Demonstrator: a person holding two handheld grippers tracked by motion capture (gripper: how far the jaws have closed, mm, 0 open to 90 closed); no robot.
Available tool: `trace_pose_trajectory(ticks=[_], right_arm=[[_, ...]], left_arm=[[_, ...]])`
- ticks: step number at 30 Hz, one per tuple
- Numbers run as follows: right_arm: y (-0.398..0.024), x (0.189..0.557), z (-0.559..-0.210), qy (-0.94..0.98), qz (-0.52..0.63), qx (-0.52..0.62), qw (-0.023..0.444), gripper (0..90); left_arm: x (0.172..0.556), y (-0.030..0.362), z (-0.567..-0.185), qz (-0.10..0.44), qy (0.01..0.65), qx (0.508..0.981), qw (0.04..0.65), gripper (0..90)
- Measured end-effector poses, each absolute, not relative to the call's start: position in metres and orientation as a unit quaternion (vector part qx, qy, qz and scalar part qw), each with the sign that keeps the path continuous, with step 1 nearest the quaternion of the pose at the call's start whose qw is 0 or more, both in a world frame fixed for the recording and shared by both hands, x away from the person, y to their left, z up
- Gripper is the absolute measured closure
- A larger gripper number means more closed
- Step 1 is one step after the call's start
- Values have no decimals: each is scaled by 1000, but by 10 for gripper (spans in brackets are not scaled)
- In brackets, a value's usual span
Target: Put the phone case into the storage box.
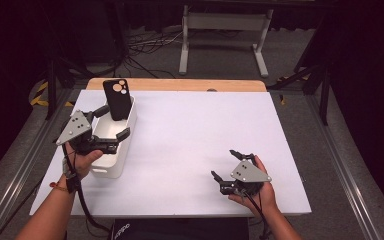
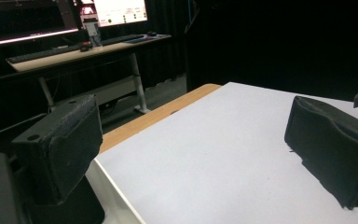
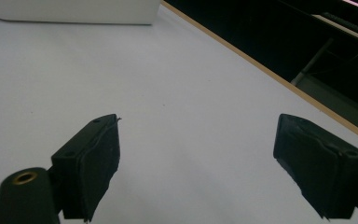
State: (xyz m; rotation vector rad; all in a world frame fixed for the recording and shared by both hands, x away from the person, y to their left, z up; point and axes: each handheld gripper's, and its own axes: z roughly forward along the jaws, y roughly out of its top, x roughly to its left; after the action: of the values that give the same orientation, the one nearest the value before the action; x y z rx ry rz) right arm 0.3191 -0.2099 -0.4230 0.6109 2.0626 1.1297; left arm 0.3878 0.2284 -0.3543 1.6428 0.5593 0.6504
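Two grippers, both spread wide, gripping nothing. Left gripper [image 1: 111, 125] straddles white bin [image 1: 111, 161] at table's left; black phone case [image 1: 116, 99] stands upright inside, leaning on far wall. Right gripper [image 1: 226, 164] rests on white tabletop [image 1: 190, 130], well apart.

bin [image 1: 111, 162]: white smooth plastic | phone case [image 1: 116, 99]: matt black | table [image 1: 190, 135]: matt white top, wooden edge | pads [image 3: 100, 158]: rough black

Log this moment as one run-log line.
left gripper: open, over white bin | phone case: upright in bin, free | right gripper: open, empty, low over white sheet
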Motion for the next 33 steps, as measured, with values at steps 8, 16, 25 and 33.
trace_pose_trajectory(ticks=[8,16,25,33], right_arm=[[-211,319,-422,794,437,238,349,154],[-211,318,-422,794,438,236,350,154],[-210,317,-421,794,438,235,350,154],[-210,316,-420,794,439,234,350,154]], left_arm=[[379,222,-354,285,232,706,606,52],[372,216,-357,280,222,707,610,49],[366,211,-360,276,211,714,608,50],[357,201,-365,266,196,725,604,51]])
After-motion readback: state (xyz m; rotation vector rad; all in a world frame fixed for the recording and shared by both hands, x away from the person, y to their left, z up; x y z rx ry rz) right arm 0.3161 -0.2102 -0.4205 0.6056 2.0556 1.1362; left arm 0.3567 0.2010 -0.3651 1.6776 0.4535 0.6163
